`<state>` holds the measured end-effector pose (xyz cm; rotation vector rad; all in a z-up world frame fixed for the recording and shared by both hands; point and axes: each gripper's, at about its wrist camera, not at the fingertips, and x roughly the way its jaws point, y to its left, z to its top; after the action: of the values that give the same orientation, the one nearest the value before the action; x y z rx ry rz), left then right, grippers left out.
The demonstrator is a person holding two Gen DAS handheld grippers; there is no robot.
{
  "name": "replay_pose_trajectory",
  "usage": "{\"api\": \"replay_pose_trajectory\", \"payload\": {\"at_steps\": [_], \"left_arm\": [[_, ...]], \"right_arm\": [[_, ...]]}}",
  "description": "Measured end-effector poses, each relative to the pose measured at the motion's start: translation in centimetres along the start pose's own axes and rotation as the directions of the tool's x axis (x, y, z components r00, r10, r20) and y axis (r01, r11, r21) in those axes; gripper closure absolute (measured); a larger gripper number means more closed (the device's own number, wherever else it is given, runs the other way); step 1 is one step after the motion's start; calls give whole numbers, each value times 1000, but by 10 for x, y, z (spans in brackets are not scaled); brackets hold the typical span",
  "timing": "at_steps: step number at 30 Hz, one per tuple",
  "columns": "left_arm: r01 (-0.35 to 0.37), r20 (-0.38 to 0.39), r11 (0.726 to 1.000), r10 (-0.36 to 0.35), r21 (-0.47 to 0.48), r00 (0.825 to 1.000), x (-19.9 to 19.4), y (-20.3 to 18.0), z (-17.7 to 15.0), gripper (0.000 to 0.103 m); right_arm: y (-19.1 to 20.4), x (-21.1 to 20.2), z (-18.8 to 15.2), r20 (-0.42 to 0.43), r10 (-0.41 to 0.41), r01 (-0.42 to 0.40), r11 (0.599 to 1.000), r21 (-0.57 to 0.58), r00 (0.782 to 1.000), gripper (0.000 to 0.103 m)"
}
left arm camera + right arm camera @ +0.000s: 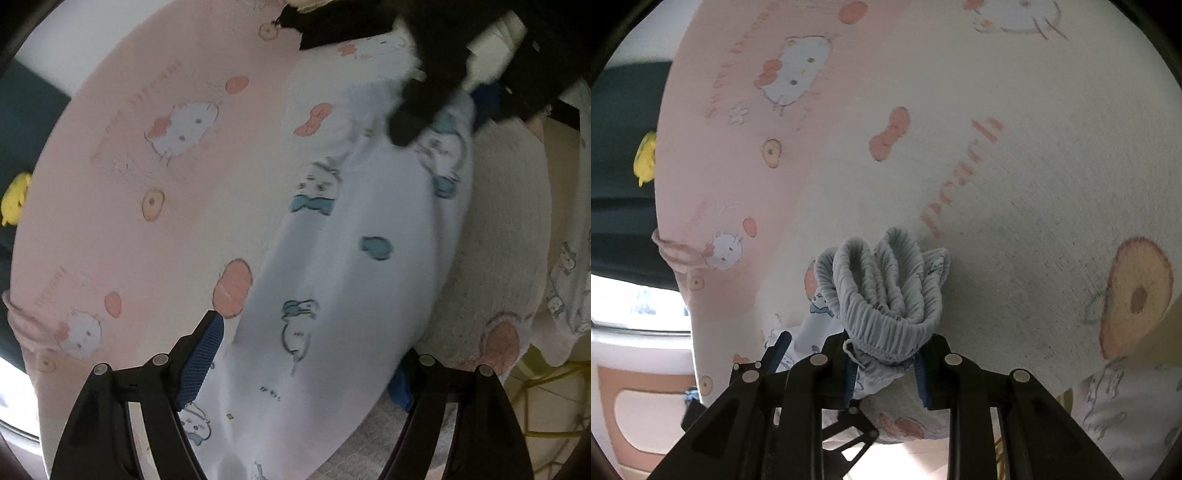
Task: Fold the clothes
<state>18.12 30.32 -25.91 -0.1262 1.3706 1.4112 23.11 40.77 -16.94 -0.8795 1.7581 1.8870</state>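
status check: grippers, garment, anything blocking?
Right gripper shut on blue waistband. Left gripper open, jaws astride the pale blue garment, not pinching. Garment lies on pink sheet. Nothing blocking.

Left gripper (303, 365): two black plastic fingers, each a long angular arm with open cut-outs. Round silver screw heads sit on top of each arm, two per side. Inner faces carry blue pads (201, 363) with a fine ribbed texture.

Right gripper (884, 369): same build, black angular arms, silver round screws, blue ribbed pads on the inner faces. A black linkage with small bolts shows between the arms near the camera.
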Motion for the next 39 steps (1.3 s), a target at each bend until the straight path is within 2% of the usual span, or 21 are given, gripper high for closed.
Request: {"api": "replay_pose_trajectory", "payload": {"at_steps": [2,4,5,6,7,9,11,13,15,17,21,24,27,29,30,33,36,39], "left_arm": [[-69,16,997,68,34,998,-11,-8,1,26],[-106,63,983,98,148,993,-18,-24,-5,26],[-138,96,965,119,224,988,-21,-33,-10,26],[-176,137,934,139,310,981,-23,-45,-15,26],[-191,148,914,146,359,978,-22,-52,-18,26],[-215,168,870,155,443,973,-19,-64,-22,34],[-207,141,878,161,431,977,-14,-60,-17,38],[-160,58,910,149,383,987,-2,-48,-8,54],[-123,8,927,129,355,992,7,-41,-4,73],[-118,-7,928,129,354,992,13,-40,-2,77],[-121,-3,933,130,340,992,16,-40,-1,79],[-97,0,952,101,290,995,16,-33,-2,80],[-51,-5,975,53,217,999,15,-25,-1,86],[-42,-6,981,44,188,999,15,-23,1,86],[-48,-6,983,49,177,999,14,-22,1,83],[-112,15,986,111,120,994,8,-17,2,82],[-212,29,972,210,102,977,4,-16,-10,79],[-206,18,972,205,109,979,-2,-20,-19,79]], "right_arm": [[-6,3,2,-14,11,-11,1000,28,1000,78],[-9,3,4,-16,22,-21,999,41,1000,78],[-8,1,4,-10,36,-36,999,40,999,78],[-7,-1,4,-3,50,-50,998,38,999,78],[-6,-2,5,3,63,-63,997,34,998,78],[1,-3,5,9,74,-75,997,8,997,78],[5,-5,3,15,76,-76,997,-4,997,78],[6,-6,3,18,85,-85,996,-3,996,78],[8,-7,3,21,105,-105,995,3,994,78],[10,-8,3,18,123,-123,992,2,992,78],[18,-10,2,18,119,-118,993,-22,993,78],[21,-14,0,21,105,-105,994,-34,994,78],[28,-14,0,23,98,-97,995,-37,995,78],[33,-15,-1,33,85,-83,996,-44,996,78],[35,-16,-1,36,85,-83,995,-52,996,78],[43,-19,-3,47,85,-81,994,-76,995,78],[51,-21,-6,60,83,-77,993,-93,995,78],[57,-20,-8,71,75,-68,993,-97,995,78]]}}
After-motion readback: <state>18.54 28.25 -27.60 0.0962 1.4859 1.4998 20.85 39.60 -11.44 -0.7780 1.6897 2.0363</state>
